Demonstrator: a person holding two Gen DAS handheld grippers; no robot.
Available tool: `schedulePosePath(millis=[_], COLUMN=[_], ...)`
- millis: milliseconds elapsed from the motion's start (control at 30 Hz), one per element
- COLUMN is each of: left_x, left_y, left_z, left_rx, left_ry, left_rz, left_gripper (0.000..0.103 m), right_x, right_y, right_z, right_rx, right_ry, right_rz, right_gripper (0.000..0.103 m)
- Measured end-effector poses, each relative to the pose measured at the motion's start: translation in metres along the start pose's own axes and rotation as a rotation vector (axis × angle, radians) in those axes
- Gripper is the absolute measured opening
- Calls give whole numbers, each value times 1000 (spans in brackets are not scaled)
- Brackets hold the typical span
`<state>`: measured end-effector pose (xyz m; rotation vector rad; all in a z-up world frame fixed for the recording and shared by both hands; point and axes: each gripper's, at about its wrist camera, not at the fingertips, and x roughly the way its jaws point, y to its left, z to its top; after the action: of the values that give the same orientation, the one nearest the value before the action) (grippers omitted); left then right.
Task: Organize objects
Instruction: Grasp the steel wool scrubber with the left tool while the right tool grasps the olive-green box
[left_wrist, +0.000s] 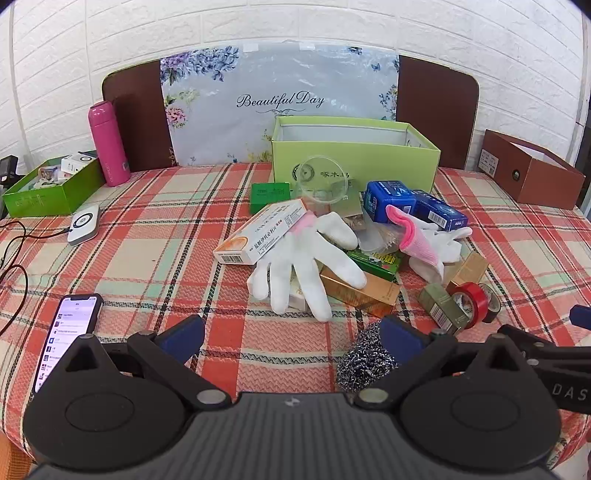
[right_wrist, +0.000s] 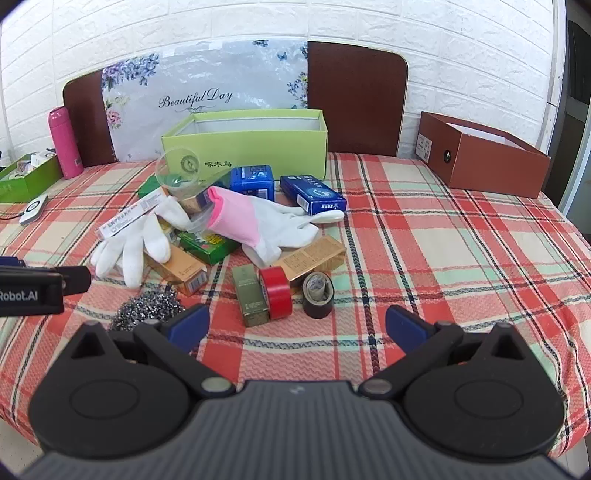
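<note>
A jumble of objects lies mid-table in front of an open light-green box (left_wrist: 354, 157) (right_wrist: 243, 147): white gloves (left_wrist: 306, 266) (right_wrist: 133, 243), a white medicine box (left_wrist: 262, 230), blue boxes (left_wrist: 388, 199) (right_wrist: 312, 194), a clear plastic cup (left_wrist: 323, 181) (right_wrist: 177, 171), gold boxes (left_wrist: 360, 291) (right_wrist: 312, 260), a red tape roll (left_wrist: 474, 301) (right_wrist: 277, 293), a dark tape roll (right_wrist: 318, 295) and a steel scourer (left_wrist: 364, 360) (right_wrist: 147, 308). My left gripper (left_wrist: 293, 338) is open and empty, near the scourer. My right gripper (right_wrist: 297, 328) is open and empty, just short of the tape rolls.
A pink bottle (left_wrist: 108, 144) and a green tray of small items (left_wrist: 48, 186) stand at the far left. A phone (left_wrist: 68, 336) and a white device (left_wrist: 84, 224) with cables lie left. A brown open box (right_wrist: 480, 157) sits far right. Plaid cloth (right_wrist: 443, 251) covers the table.
</note>
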<state>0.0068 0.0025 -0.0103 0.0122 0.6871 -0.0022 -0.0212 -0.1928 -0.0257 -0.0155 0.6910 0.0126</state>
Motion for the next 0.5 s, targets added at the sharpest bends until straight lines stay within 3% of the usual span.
schedulePosePath(millis=[367, 500], left_x=[10, 17], left_y=[-3, 6], left_z=[0, -11], left_rx=[10, 22], left_ry=[24, 33], left_rz=[-2, -107], left_gripper=[103, 103], right_x=[12, 16], right_y=[-2, -4], right_z=[0, -4], right_rx=[-1, -21], right_ry=[25, 21], right_rz=[2, 29], right_gripper=[103, 103])
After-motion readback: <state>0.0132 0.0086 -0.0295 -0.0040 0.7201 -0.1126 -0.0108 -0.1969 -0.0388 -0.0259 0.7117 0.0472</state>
